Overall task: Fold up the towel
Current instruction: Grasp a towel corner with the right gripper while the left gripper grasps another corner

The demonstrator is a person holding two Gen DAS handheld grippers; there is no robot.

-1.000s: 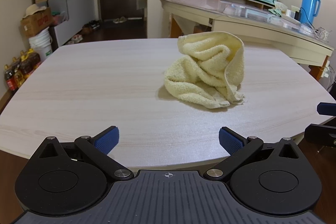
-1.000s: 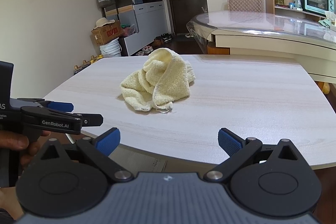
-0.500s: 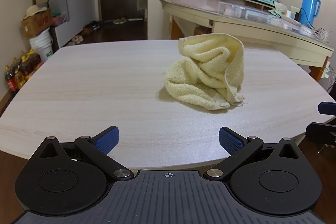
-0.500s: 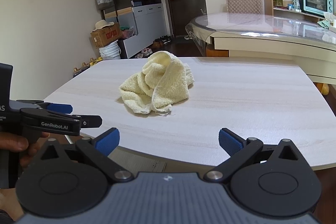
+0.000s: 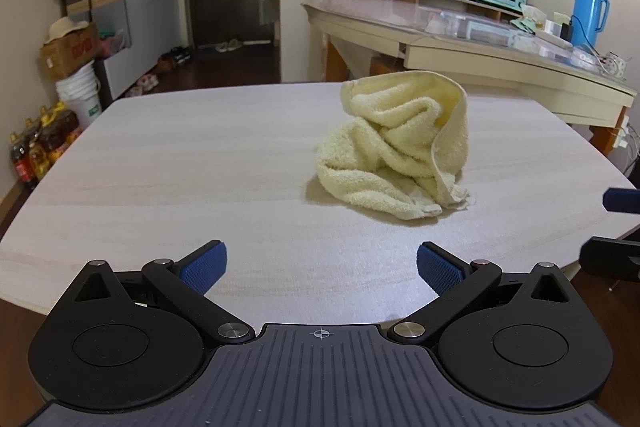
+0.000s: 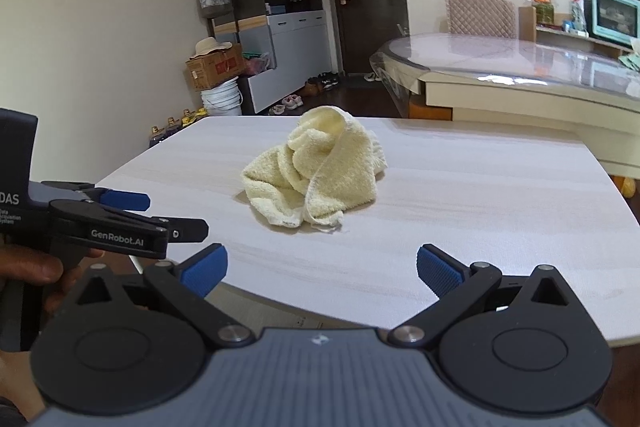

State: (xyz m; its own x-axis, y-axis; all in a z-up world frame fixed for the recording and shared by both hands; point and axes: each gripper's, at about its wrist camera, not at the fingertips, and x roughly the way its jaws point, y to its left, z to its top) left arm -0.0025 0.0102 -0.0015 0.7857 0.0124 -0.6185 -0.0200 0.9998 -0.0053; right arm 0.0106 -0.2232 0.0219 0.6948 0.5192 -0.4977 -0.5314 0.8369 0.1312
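blue ribbed pads on my left tool (image 5: 322, 263) stand wide apart with nothing between them, hovering over the near edge of the surface (image 5: 180, 167). my right tool (image 6: 322, 263) is spread just as wide and just as empty, hanging at the near edge of the surface from the other side. in the right view i can see the left tool off to the side in a hand (image 6: 28, 275), its pads apart too, and in the left view the tips of the right tool poke in at the far right.

out past both tools the towel (image 5: 396, 147) sits in a pale yellow crumpled heap near the middle of the surface, one hemmed edge arching over the top and a loose corner trailing toward me. from the right it lies a little left of centre (image 6: 316, 171), well apart from both tools.

over the last second the towel has grown slightly in both views and nothing on it has shifted, so i read that as both tools creeping forward while the heap stays untouched. my judgement: folding has not begun; i am only on the approach, and the heap must be spread flat before any fold. that loose near corner looks the easiest thing to pinch first.
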